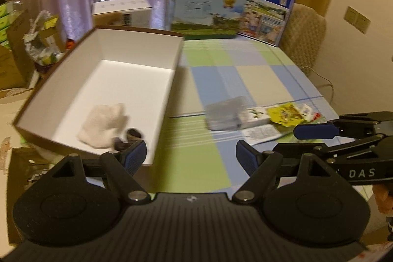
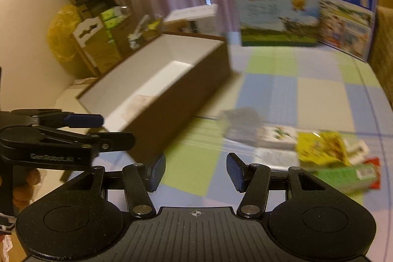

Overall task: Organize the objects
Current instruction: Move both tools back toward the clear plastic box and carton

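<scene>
Left gripper [image 1: 191, 158] and right gripper [image 2: 195, 172] both spread, nothing pinched. White cloth [image 1: 103, 125] inside open box [image 1: 137, 46] (left on desk [image 1: 258, 80]); packets [image 1: 282, 114] piled near right, blurred.

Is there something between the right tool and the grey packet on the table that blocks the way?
Nothing visible does. The right tool is open, and only bare tablecloth lies between it and the grey packet. The open box stands off to the left.

"DAS" on right tongs [image 1: 316, 136]; "GenRobot.AI" on left tongs [image 2: 98, 129] (blurred).
</scene>
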The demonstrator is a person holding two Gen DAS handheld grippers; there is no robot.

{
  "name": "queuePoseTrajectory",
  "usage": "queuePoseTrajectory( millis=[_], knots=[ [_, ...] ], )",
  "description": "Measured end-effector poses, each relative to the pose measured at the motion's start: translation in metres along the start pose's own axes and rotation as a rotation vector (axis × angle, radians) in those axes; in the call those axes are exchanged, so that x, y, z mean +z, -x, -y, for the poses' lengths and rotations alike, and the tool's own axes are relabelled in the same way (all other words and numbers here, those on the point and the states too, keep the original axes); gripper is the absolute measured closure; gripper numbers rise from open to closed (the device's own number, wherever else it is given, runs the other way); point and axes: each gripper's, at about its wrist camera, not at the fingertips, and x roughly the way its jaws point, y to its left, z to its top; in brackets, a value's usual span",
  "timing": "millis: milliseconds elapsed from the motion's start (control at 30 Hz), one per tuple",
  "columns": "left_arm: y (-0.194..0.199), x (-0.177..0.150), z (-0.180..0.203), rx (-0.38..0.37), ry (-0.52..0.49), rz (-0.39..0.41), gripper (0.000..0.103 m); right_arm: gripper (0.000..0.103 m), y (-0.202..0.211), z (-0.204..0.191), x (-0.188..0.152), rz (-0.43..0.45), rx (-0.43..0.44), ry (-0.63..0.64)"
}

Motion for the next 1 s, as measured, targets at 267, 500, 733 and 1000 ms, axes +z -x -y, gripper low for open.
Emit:
queuePoseTrajectory(
  millis=[267, 500, 733, 1000],
  knots=[
    [-0.029, 0.002, 0.047, -0.034, -0.011, -0.036, 0.026, 0.051, 0.023, 0.069, -0.012, 0.004, -0.094, -0.105],
    [-0.061, 0.008, 0.076, -0.038, 0.004, -0.059, 0.024, 0.051, 0.036, 0.123, -0.018, 0.013, -0.175, -0.184],
    [-0.095, 0.016, 0.089, -0.008, 0.035, -0.075, 0.016, 0.051, 0.036, 0.163, -0.017, 0.015, -0.219, -0.233],
    [-0.136, 0.027, 0.081, 0.032, 0.099, -0.092, 0.009, 0.051, 0.023, 0.197, -0.014, -0.010, -0.243, -0.262]
  ],
)
